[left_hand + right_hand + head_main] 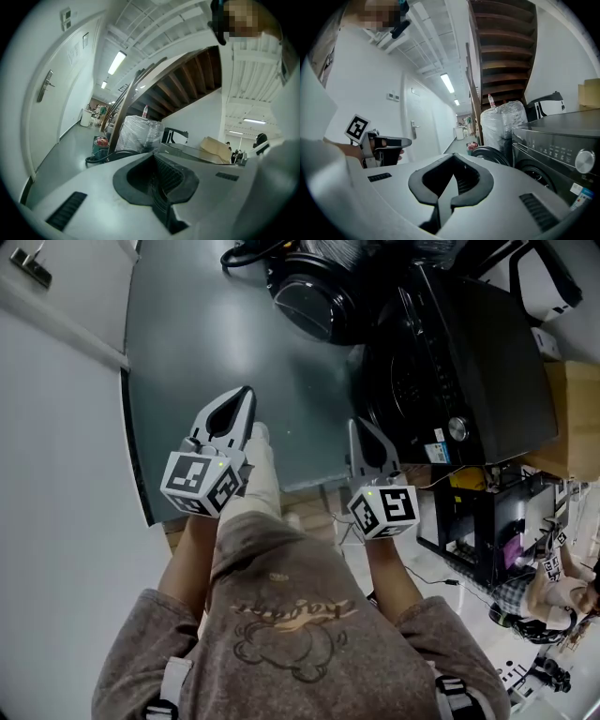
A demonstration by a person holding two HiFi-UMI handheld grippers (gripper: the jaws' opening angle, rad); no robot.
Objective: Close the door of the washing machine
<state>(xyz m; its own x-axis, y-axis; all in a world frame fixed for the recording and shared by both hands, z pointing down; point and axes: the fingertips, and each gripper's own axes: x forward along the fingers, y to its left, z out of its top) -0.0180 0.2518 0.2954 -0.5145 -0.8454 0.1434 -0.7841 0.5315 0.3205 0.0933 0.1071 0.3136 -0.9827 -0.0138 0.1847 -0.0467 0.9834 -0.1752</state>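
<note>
A dark washing machine (469, 362) stands at the right in the head view, its round door (314, 301) swung open towards the far side. My left gripper (246, 395) is shut and empty, out over the grey floor well left of the machine. My right gripper (356, 425) is also shut and empty, close to the machine's front corner without touching it. The right gripper view has its own jaws (452, 161) closed, the machine's control panel (555, 150) at the right, the open door (490, 154) beyond, and the left gripper (389, 143) at the left. The left gripper (154, 161) shows closed jaws.
A white wall and door (56, 352) run along the left. A plastic-wrapped bundle (138, 133) and a red-and-green canister (100, 143) stand behind the machine under a staircase. A cardboard box (577, 409) and a black rack (478, 521) are at the right. Grey floor (206, 334) stretches ahead.
</note>
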